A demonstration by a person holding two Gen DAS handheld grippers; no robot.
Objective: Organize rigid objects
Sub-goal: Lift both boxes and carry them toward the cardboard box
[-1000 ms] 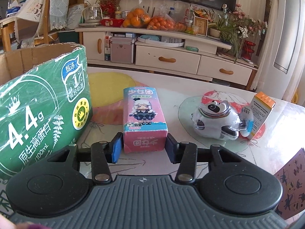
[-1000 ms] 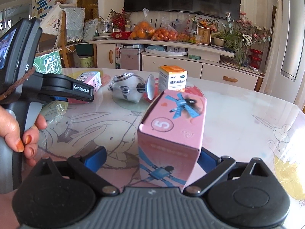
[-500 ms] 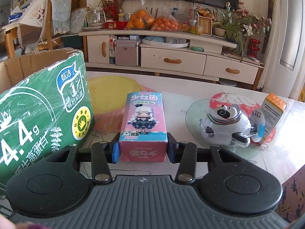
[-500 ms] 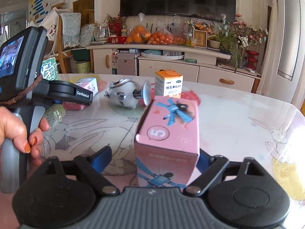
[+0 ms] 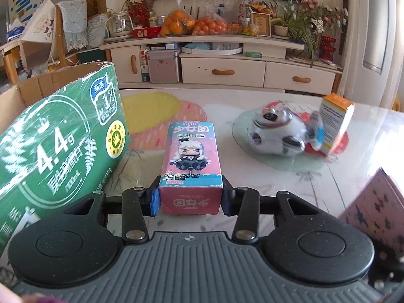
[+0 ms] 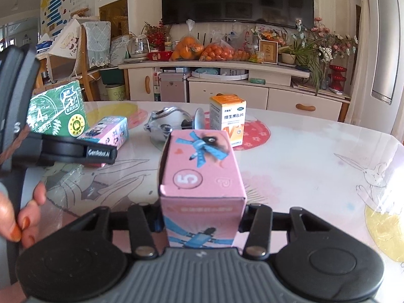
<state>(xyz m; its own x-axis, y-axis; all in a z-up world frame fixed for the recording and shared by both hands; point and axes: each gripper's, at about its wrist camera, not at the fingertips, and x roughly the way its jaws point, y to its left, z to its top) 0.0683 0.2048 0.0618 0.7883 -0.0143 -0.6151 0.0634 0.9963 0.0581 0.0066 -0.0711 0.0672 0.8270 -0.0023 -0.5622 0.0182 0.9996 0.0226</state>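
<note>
A pink doll-picture box (image 5: 190,151) lies flat on the table, and my left gripper (image 5: 190,199) is shut on its near end, blue pads against both sides. A taller pink box marked 5 (image 6: 202,169) stands upright between the jaws of my right gripper (image 6: 200,222). Those jaws are closing and their pads meet the box's lower sides. In the right wrist view the left gripper's finger (image 6: 101,154) shows beside the doll box (image 6: 111,128), with a hand (image 6: 22,217) on its handle.
A big green milk carton (image 5: 58,136) with open flaps stands just left of the doll box. A silvery panda toy (image 5: 275,133) and an orange-white medicine box (image 5: 335,123) sit farther right. The table (image 6: 315,166) has a glossy printed cover. A cabinet stands beyond.
My left gripper slid forward along the doll box and closed onto its near end. The right jaws swung in from wide apart to the sides of the pink box.
</note>
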